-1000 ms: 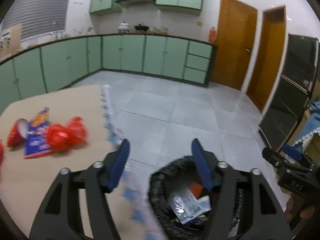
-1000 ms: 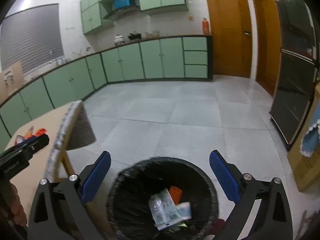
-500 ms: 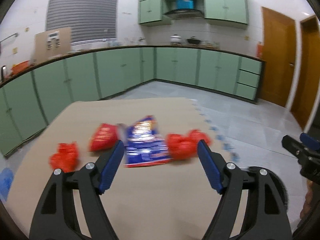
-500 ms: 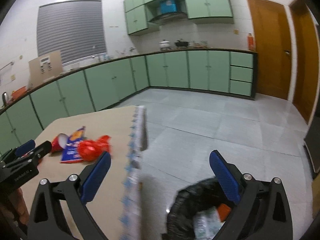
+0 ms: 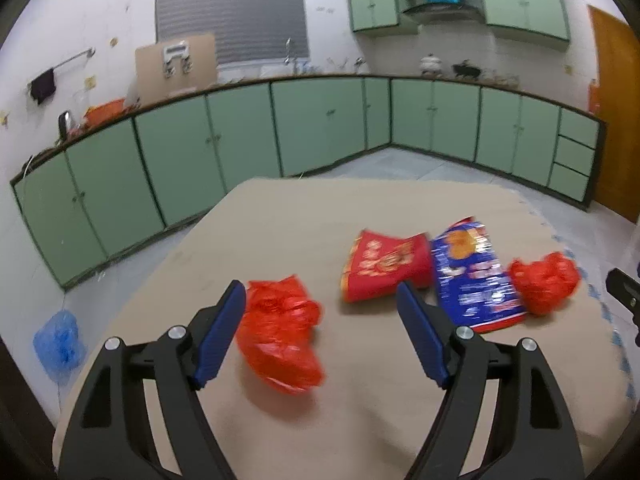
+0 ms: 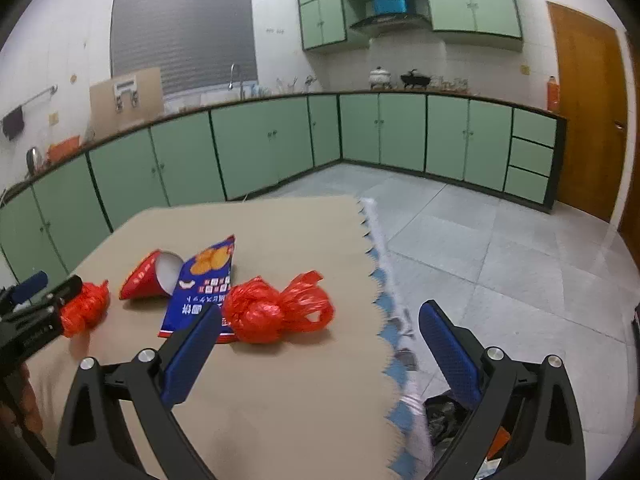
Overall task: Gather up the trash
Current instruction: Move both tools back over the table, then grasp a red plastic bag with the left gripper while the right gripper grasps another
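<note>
— Blue pads are seen spread wide on the left gripper (image 5: 320,328), and nothing is pinched; a crumpled red bag (image 5: 280,340) lies on the table (image 5: 280,220) just beyond the left pad. Is the right gripper (image 6: 320,352) loaded?

— No; its jaws are likewise held apart and empty. A knotted red bag (image 6: 276,312) is found ahead of it, beside a blue snack wrapper (image 6: 204,284), with a red paper cup (image 6: 148,276) on its side further off.

— How should such rubbish be handled?

— All of it may be judged light and soft. The bags would be crushed easily, so the bunched middle or the knot is best taken. The wrapper is likely slippery and flat; an edge should be pinched. A black-lined bin (image 6: 448,416) is glimpsed below the table's edge.
</note>
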Tool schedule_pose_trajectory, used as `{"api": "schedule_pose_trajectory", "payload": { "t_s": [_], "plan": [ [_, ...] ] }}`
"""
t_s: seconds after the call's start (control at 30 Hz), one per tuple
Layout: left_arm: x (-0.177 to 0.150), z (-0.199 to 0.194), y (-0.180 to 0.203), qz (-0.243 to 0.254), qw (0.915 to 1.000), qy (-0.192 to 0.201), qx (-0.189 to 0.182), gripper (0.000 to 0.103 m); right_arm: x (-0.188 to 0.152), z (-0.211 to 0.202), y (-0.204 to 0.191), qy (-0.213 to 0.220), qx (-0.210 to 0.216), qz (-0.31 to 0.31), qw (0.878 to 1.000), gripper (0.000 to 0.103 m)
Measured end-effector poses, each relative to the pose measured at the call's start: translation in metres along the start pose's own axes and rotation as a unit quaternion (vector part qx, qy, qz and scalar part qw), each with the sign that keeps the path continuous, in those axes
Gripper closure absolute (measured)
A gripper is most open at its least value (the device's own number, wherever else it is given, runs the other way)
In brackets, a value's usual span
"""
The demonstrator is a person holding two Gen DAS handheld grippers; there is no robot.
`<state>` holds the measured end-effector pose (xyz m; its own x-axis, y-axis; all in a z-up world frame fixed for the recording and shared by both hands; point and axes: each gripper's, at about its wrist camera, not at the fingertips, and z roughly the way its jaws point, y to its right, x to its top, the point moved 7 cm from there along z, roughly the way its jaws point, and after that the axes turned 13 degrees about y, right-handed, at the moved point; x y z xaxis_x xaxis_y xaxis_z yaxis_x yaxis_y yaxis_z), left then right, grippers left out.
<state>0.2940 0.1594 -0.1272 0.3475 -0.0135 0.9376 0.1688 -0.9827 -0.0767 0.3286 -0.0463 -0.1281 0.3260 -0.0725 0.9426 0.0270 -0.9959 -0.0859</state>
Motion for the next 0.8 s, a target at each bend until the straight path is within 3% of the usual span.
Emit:
{"api": "schedule_pose_trajectory", "payload": {
  "t_s": [0.2,0.37,0.67,0.73,0.8],
  "plan": [
    [-0.018,0.024,-0.02,-0.009,0.999,-0.041,0.016,0.028,-0.009,0.03,-0.009,-0.031,0.0,0.001,1.0,0.006],
    [-0.023,0.034,-0.028,-0.028,0.9975,-0.062,0.02,0.028,-0.004,0.04,-0.01,-0.03,-0.013,-0.001,0.999,0.006],
    [-0.04,0.054,-0.032,-0.035,0.9913,-0.126,0.014,0.028,-0.018,0.065,-0.02,-0.088,-0.012,-0.016,0.996,0.007],
    [-0.043,0.057,-0.032,-0.033,0.9899,-0.137,0.014,0.034,-0.02,0.067,-0.025,-0.094,-0.006,-0.023,0.995,0.01],
    [-0.046,0.06,-0.031,-0.031,0.9885,-0.147,0.01,0.045,-0.023,0.07,-0.028,-0.105,0.0,-0.03,0.994,0.023]
  ]
}}
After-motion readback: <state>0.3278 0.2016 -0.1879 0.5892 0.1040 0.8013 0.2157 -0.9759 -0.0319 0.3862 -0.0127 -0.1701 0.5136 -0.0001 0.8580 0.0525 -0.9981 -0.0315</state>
